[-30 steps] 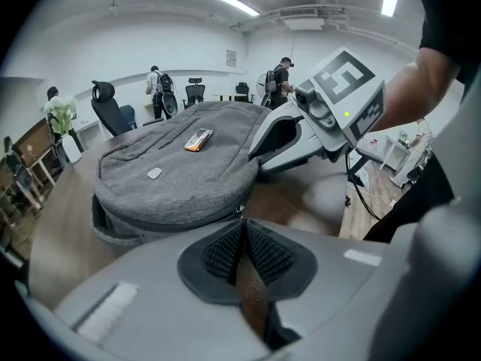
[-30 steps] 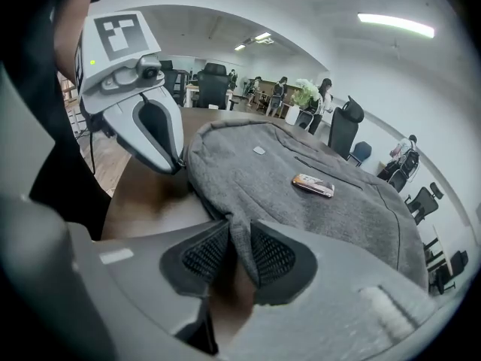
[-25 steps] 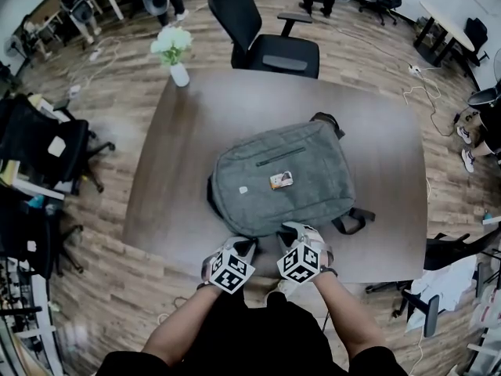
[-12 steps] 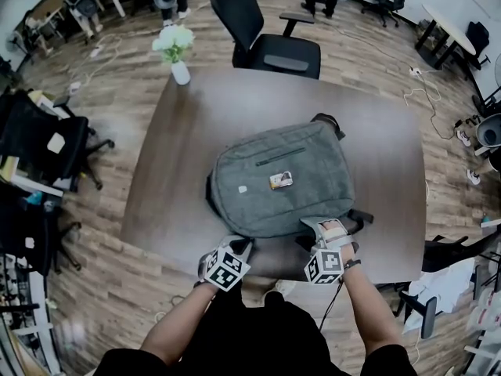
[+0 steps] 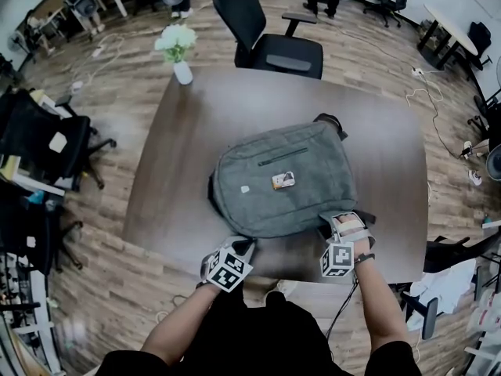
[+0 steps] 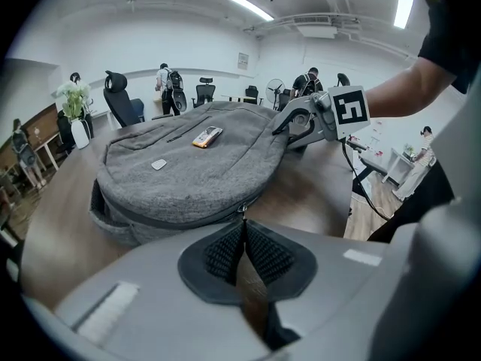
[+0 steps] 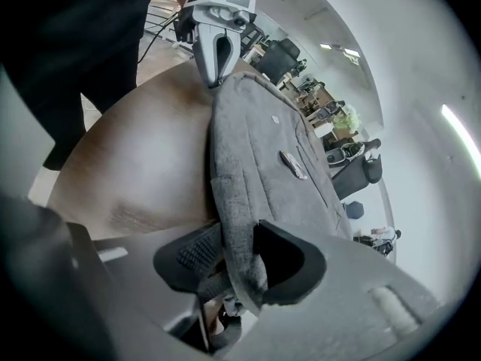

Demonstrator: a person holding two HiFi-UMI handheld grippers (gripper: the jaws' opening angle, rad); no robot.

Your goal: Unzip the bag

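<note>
One broad brown table [image 5: 196, 116] fills the middle of the room, with wood flooring all round it. A black office chair [image 5: 266, 45] is drawn up to its far edge. On the surface lies a grey backpack [image 5: 282, 182], flat on its back and set a little askew. It lies nearer the edge where the person stands than the far one, its bottom end almost at that edge. Its top handle [image 5: 329, 122] points toward the far right corner. A white vase of pale flowers [image 5: 176, 49] stands well apart from it at the far left corner.

The person leans over the near edge with a gripper in each hand. The left gripper [image 5: 244, 245] sits at the near left end of the backpack. In its own view the two ribbed pads are drawn together with no gap between them. They pinch the little metal zipper pull [image 6: 242, 210] right at their tips. The right gripper [image 5: 340, 221] is at the backpack's near right corner, beside a dark shoulder strap [image 5: 368, 218]. Its jaws have just been closing and now stand at a narrow gap. A thick fold of the grey fabric runs between them, and both pads bear against it.

On the front panel of the backpack lies a small orange-and-white tag [image 5: 282, 180]. A smaller pale patch [image 5: 244, 189] sits to its left.
</note>
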